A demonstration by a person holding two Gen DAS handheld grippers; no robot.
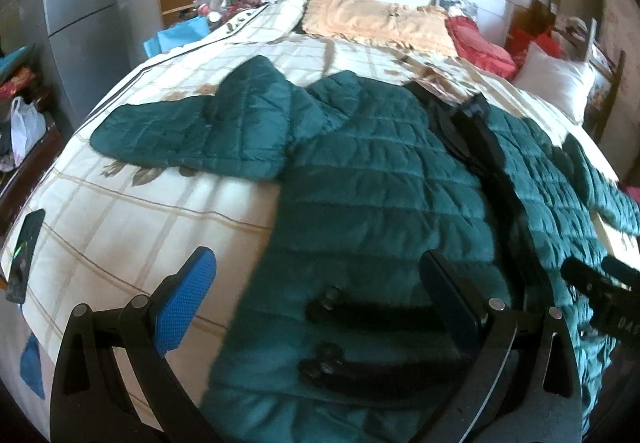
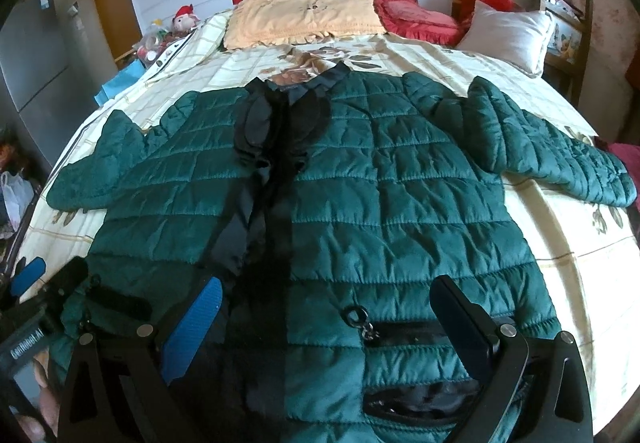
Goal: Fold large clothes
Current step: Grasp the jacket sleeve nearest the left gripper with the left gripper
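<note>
A dark green quilted jacket (image 2: 392, 195) lies spread front-up on the bed, collar towards the pillows, both sleeves out to the sides. Its black front placket (image 2: 276, 179) runs down the middle. In the left wrist view the jacket (image 1: 376, 179) fills the centre and right, with one sleeve (image 1: 192, 131) stretched left. My left gripper (image 1: 320, 291) is open and empty above the jacket's lower left part. My right gripper (image 2: 328, 307) is open and empty above the hem, near a black pocket zipper (image 2: 384, 327). The left gripper also shows in the right wrist view (image 2: 44, 283).
The bed has a cream checked floral cover (image 1: 132, 219). A yellow pillow (image 2: 304, 17), a red cushion (image 2: 416, 15) and a white pillow (image 2: 508, 33) lie at its head. A phone (image 1: 24, 255) lies at the left edge. A grey fridge (image 1: 76, 3) stands at left.
</note>
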